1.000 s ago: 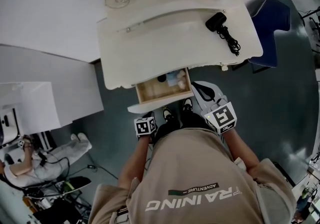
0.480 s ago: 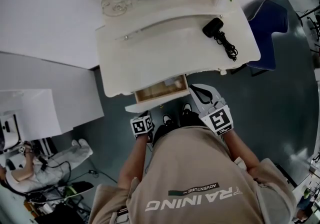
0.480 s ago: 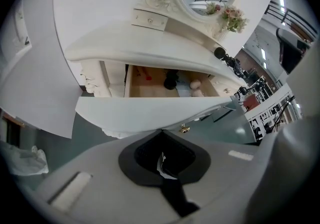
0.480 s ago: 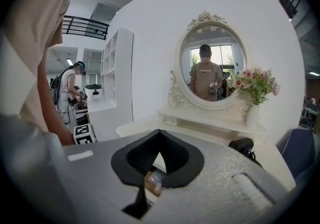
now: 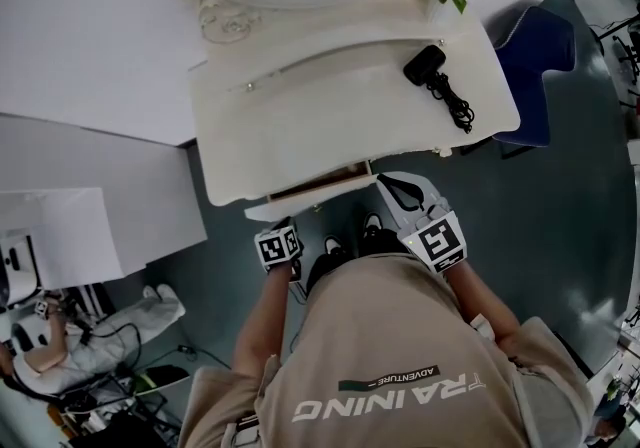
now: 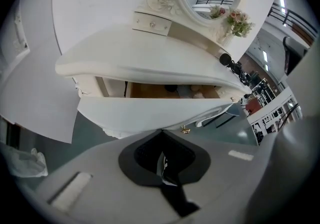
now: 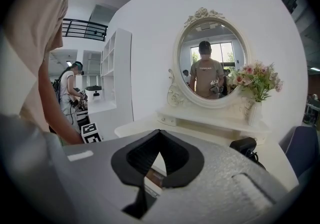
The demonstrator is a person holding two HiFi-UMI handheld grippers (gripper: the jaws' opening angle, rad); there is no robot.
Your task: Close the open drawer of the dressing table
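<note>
Nearly home: drawer (image 5: pixel 305 202) has slid in, only a sliver left. Left gripper (image 6: pixel 161 133), jaws closed, at its front; right gripper (image 7: pixel 159 133) closed, empty.

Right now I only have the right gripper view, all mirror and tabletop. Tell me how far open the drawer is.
Observer: In the head view the drawer is nearly in; only a thin strip of its wooden inside shows under the tabletop edge.
Operator: Report where the left gripper is.
Observer: Its own view puts the left gripper, jaws together and empty, at the lower edge of the white drawer front; I can't tell whether it touches.
Operator: Say what's inside the drawer.
Observer: Through the gap, a dark round object sits toward the back; the rest is too hidden to name.
</note>
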